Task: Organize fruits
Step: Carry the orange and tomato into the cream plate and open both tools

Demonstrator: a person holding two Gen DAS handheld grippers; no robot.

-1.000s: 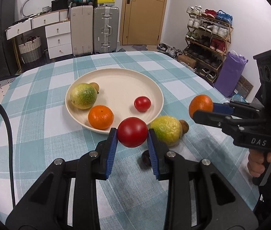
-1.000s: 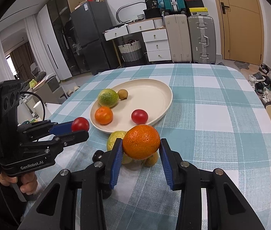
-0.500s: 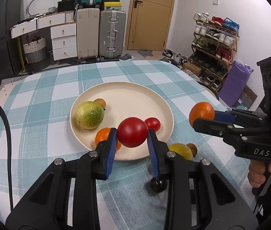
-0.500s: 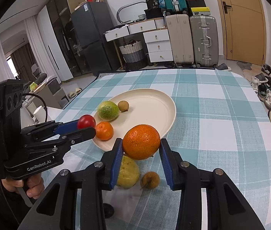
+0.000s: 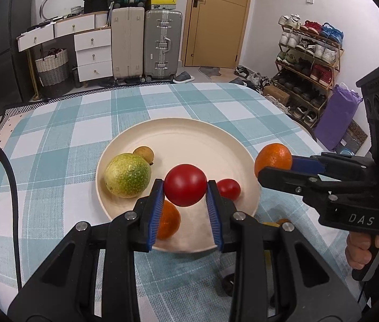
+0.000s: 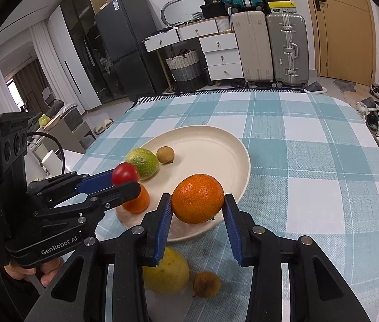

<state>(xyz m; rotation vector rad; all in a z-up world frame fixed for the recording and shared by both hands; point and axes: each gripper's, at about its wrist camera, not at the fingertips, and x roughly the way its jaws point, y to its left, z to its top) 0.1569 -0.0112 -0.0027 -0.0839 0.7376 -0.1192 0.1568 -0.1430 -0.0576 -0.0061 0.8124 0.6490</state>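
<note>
My left gripper (image 5: 185, 186) is shut on a red tomato (image 5: 185, 184) and holds it above the near part of the cream plate (image 5: 189, 134). My right gripper (image 6: 197, 204) is shut on an orange (image 6: 197, 198) over the plate's (image 6: 216, 139) near rim; the orange also shows in the left wrist view (image 5: 272, 158). On the plate lie a green-yellow fruit (image 5: 127, 175), a small brown fruit (image 5: 143, 153), a second orange (image 5: 168, 222) and a small tomato (image 5: 228, 188). A yellow fruit (image 6: 166, 272) and a brown fruit (image 6: 206, 284) lie on the table below my right gripper.
The round table has a teal checked cloth (image 5: 63, 139). Suitcases (image 5: 146, 43) and drawers (image 5: 90, 51) stand behind it, a shoe rack (image 5: 307, 64) to the right. A black cable (image 5: 7, 182) runs along the left edge. A small dark object (image 5: 227, 281) lies beneath my left gripper.
Both grippers have moved forward toward the plate with their fruits. The tomato now hangs over the plate's near part and the orange over its rim; the loose fruits have fallen behind.
</note>
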